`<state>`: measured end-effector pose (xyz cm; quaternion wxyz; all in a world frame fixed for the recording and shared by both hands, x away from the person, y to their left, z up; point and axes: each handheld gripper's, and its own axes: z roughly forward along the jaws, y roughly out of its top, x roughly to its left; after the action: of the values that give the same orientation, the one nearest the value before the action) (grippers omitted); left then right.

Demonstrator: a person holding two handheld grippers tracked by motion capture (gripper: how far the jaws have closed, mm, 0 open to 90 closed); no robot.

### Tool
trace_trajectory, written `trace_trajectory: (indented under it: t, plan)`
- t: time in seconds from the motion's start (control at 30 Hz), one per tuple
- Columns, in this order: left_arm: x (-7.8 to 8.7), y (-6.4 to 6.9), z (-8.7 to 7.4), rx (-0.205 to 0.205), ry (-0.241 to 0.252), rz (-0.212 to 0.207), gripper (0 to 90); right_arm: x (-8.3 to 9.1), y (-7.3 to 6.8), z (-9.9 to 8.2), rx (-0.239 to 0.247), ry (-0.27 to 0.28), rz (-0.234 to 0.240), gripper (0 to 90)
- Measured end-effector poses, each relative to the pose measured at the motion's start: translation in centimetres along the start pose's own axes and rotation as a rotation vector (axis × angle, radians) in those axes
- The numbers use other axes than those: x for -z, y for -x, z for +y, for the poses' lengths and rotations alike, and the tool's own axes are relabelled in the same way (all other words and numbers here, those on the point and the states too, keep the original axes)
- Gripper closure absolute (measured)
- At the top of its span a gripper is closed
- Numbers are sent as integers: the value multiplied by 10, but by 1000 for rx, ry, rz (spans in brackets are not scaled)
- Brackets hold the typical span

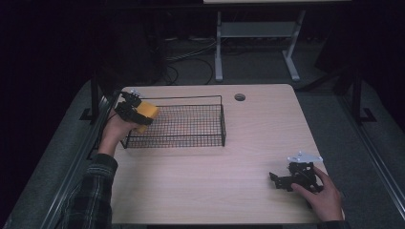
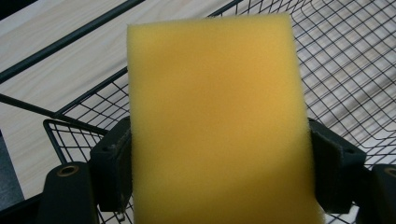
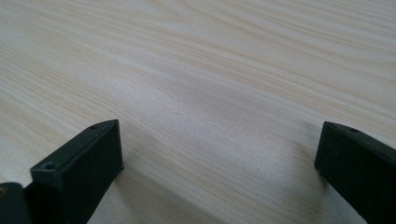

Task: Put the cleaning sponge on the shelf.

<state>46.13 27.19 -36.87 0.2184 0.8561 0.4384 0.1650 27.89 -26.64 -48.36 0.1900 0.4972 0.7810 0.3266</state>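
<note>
Your left hand (image 1: 113,131) reaches in from the left edge of the table (image 1: 210,191), forearm in a plaid sleeve (image 1: 93,191), wrist bent so the left gripper (image 1: 135,113) points across the near left corner of the wire basket (image 1: 191,140). Its jaws are clamped on the two sides of a yellow sponge (image 1: 147,114), which sticks out ahead of the fingertips, over the basket's left rim.

Your right hand (image 1: 325,193) rests low on the table near its right front corner, well apart from the basket. The right gripper (image 1: 276,180) lies nearly level and points left across the bare wood, with the grey plate on top of it. Its jaws stand wide apart with nothing between them.

From above you get the layout: both hands, the basket at the left half of the table, the sponge as a small yellow block at the left claw.

The left gripper view gives what that one cannot: the sponge (image 2: 217,121) stands upright between the pads (image 2: 112,170), each pad pressing into the foam's edge, and the basket mesh (image 2: 345,70) lies just behind and below it, with a strip of tabletop beyond the rim.

The right gripper view shows pale wood grain (image 3: 210,84) straight ahead of the open claw (image 3: 219,161).
</note>
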Motion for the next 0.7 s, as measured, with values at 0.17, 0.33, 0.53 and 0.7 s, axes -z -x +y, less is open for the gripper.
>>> trace_trajectory:
  t: [0.17, 0.33, 0.53, 0.7]
  plan:
    - [-6, 0, 1, 5, -5, 0, 223, 0, 0, 0, 0, 0, 0, 1]
    - [-13, 0, 1, 20, -12, -4, 223, 0, 0, 0, 0, 0, 0, 1]
    - [-26, -1, -4, 31, -39, -7, 223, 0, 0, 0, 0, 0, 0, 1]
    - [-33, -2, -8, 43, -55, -10, 223, 0, 0, 0, -1, 0, 0, 1]
